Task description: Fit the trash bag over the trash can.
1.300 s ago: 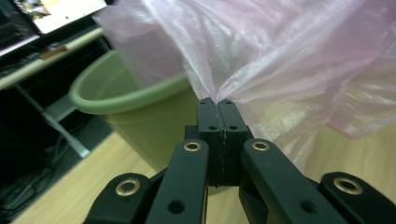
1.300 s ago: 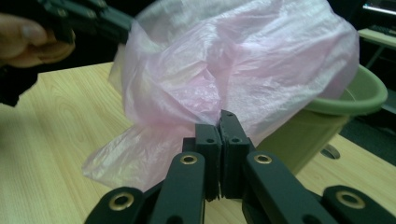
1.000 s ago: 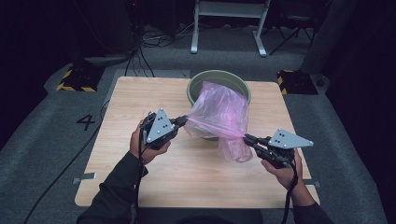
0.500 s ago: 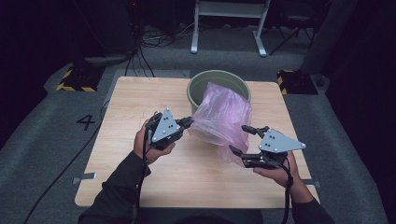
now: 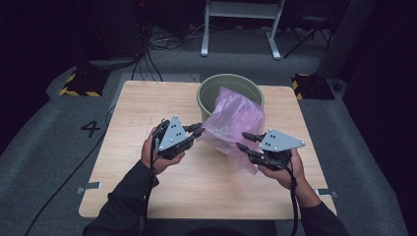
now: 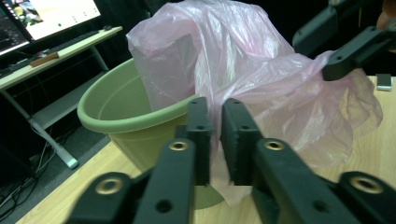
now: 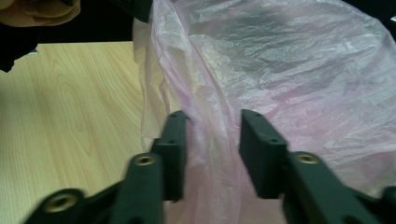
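Observation:
A pale green bucket [image 5: 211, 83] stands at the far middle of the wooden table [image 5: 133, 113]. A thin pink plastic bag [image 5: 236, 120] hangs half in it and spills over its near rim onto the table. My left gripper [image 5: 199, 129] is at the bag's left edge; its jaws have just been opening and stand a narrow slit apart with film [image 6: 261, 79] running between them [image 6: 215, 105]. My right gripper [image 5: 242, 139] is at the bag's near right side; its jaws have just been closing and still stand apart, loose film [image 7: 289, 60] between them [image 7: 212, 116].
Bare tabletop [image 7: 70, 102] lies left of and in front of the bag. Beyond the table stand a white metal frame [image 5: 241, 29], floor cables [image 5: 147, 54] and yellow-black striped blocks [image 5: 78, 86]. A desk with a lit monitor [image 6: 42, 14] is in the left gripper view.
The right gripper let go of the bag's corner, opened wide, slid left toward the bag and narrowed around it. The left hand stayed put while its jaws parted slightly.

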Demonstrator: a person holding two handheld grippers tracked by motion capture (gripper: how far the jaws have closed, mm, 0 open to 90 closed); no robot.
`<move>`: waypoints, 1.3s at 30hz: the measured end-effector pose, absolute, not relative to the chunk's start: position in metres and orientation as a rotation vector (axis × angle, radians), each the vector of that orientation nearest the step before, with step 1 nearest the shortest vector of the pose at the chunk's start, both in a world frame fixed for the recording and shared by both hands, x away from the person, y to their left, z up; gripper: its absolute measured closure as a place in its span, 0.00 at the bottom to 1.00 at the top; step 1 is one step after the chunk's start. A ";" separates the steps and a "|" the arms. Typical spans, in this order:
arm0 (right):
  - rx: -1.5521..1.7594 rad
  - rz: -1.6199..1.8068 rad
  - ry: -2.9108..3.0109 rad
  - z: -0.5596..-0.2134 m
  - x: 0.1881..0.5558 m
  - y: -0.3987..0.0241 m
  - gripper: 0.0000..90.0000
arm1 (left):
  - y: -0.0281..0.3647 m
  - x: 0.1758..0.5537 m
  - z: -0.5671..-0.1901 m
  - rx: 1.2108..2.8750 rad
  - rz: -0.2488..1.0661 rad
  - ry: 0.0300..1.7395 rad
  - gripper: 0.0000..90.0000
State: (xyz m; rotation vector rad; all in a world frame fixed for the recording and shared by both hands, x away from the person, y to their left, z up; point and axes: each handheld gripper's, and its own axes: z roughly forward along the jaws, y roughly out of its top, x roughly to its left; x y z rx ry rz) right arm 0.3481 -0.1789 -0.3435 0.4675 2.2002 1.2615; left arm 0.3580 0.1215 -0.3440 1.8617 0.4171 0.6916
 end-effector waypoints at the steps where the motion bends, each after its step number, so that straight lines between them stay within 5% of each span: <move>1: 0.467 1.258 2.203 -0.344 0.349 -0.179 0.88 | 0.121 0.358 -0.345 1.848 0.696 0.433 0.76; 4: 0.479 1.261 2.205 -0.347 0.354 -0.179 0.96 | 0.122 0.356 -0.350 1.811 0.629 0.469 0.38; 6: 0.500 1.278 2.192 -0.347 0.357 -0.181 0.99 | 0.122 0.350 -0.356 1.806 0.602 0.473 0.26; 20: 0.576 1.418 2.114 -0.341 0.363 -0.191 1.00 | 0.113 0.366 -0.393 1.829 0.342 0.605 0.19; 25: 0.561 1.441 2.111 -0.339 0.362 -0.188 1.00 | 0.091 0.369 -0.392 1.832 0.375 0.554 0.28; 34: 0.584 1.457 2.084 -0.339 0.360 -0.197 1.00 | 0.089 0.373 -0.384 1.812 0.554 0.517 0.95; 39: 0.629 1.457 2.046 -0.338 0.362 -0.209 1.00 | 0.111 0.379 -0.378 1.798 0.584 0.549 1.00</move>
